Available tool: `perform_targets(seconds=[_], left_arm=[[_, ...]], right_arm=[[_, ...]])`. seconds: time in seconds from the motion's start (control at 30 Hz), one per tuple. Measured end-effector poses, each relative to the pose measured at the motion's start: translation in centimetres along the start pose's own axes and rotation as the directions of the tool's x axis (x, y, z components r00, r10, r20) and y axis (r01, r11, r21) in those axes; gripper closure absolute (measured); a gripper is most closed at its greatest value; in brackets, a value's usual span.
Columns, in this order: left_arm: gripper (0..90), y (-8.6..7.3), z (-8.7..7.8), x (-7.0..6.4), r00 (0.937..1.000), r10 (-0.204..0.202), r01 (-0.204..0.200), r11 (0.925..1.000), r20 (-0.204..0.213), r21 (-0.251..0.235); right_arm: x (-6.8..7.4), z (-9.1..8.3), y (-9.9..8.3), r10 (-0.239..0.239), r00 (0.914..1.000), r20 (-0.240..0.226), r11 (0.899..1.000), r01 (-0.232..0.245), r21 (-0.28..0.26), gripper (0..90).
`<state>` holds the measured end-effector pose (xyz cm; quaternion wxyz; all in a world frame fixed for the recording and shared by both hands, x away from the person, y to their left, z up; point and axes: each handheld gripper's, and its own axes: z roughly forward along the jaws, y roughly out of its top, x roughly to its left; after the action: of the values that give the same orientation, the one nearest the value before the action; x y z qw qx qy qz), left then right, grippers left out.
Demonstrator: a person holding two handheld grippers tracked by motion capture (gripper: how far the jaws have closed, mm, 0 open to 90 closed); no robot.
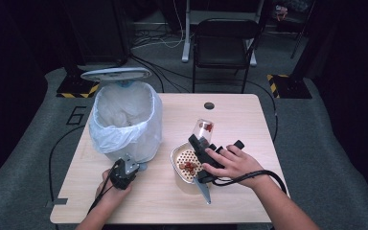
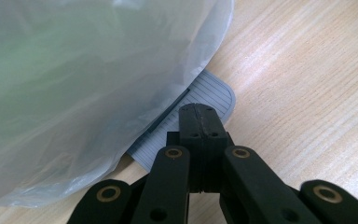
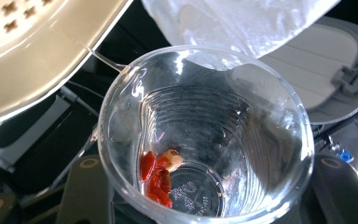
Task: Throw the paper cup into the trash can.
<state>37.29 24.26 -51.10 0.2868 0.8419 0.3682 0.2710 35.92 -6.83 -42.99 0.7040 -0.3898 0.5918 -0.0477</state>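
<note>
We hold a clear plastic cup (image 1: 204, 128) clamped in our right gripper (image 1: 202, 143), tipped over the strainer bowl (image 1: 176, 158) near the table's front edge, with a few red bits (image 3: 156, 175) clinging near its bottom. Our left gripper (image 2: 200, 122), jaws pressed together on nothing, rests on the pedal (image 2: 214, 95) of the lined bin (image 1: 124, 120) at the table's left edge. The thin cup could buckle or slip if we squeeze or tilt carelessly, scattering bits onto the table (image 1: 239, 110).
</note>
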Motion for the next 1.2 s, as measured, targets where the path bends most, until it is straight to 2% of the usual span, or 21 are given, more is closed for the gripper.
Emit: perform_targets(seconds=[0.03,0.27,0.3,0.37,0.57,0.67,0.83,0.87,0.97,1.0,1.13,1.2], left_arm=[[90.0,0.0,0.0,0.01,1.0,0.0,0.0,1.0,0.0,0.0],[90.0,0.0,-0.01,0.0,1.0,0.0,0.0,1.0,0.001,0.002],[90.0,0.01,-0.03,0.01,1.0,0.002,-0.002,1.0,0.001,0.003],[90.0,0.0,-0.01,0.0,1.0,0.0,0.0,1.0,0.001,0.001],[90.0,0.01,-0.03,-0.02,1.0,-0.001,0.001,1.0,0.002,0.004],[90.0,0.01,-0.02,-0.02,1.0,-0.001,0.001,1.0,0.001,0.003],[90.0,0.01,-0.03,-0.02,1.0,0.0,0.0,1.0,0.0,0.005],[90.0,0.01,-0.02,-0.03,1.0,0.0,0.0,1.0,0.0,0.004],[90.0,-0.02,0.04,-0.07,1.0,-0.001,0.001,1.0,-0.008,-0.003],[90.0,0.02,-0.04,-0.02,1.0,0.0,0.0,1.0,0.001,0.006],[90.0,-0.01,0.04,-0.08,1.0,-0.001,0.001,1.0,-0.008,-0.004],[90.0,-0.01,0.04,-0.09,1.0,-0.001,0.001,1.0,-0.008,-0.004]], right_arm=[[0.05,0.0,-0.04,-0.001,0.9999,0.012,1.0,0.001,0.003,40.6],[0.04,-0.03,-0.02,0.001,1.0,0.005,1.0,-0.001,0.004,40.3],[0.12,-0.05,-0.05,0.03,0.9995,-0.008,1.0,-0.03,0.003,40.3],[-0.09,-0.02,0.04,0.005,1.0,-0.007,1.0,-0.005,-0.003,40.3],[-0.29,-0.09,0.07,0.015,0.9999,-0.006,1.0,-0.015,-0.005,40.3],[-0.43,-0.08,0.02,0.012,0.9996,-0.024,1.0,-0.012,-0.01,40.3],[-0.39,-0.1,0.06,0.023,0.9996,-0.014,1.0,-0.023,-0.012,40.3],[-0.45,-0.06,0.04,0.019,0.9994,-0.028,1.0,-0.019,-0.015,40.3],[-0.43,-0.07,0.02,0.023,0.9996,-0.019,1.0,-0.023,-0.013,40.3],[-0.45,-0.06,-0.01,0.025,0.9994,-0.023,1.0,-0.025,-0.014,40.3],[-0.68,-0.1,-0.16,0.041,0.9989,-0.021,0.999,-0.041,-0.014,40.2],[-0.7,-0.11,-0.23,0.066,0.9977,-0.015,0.998,-0.066,-0.015,40.2]])
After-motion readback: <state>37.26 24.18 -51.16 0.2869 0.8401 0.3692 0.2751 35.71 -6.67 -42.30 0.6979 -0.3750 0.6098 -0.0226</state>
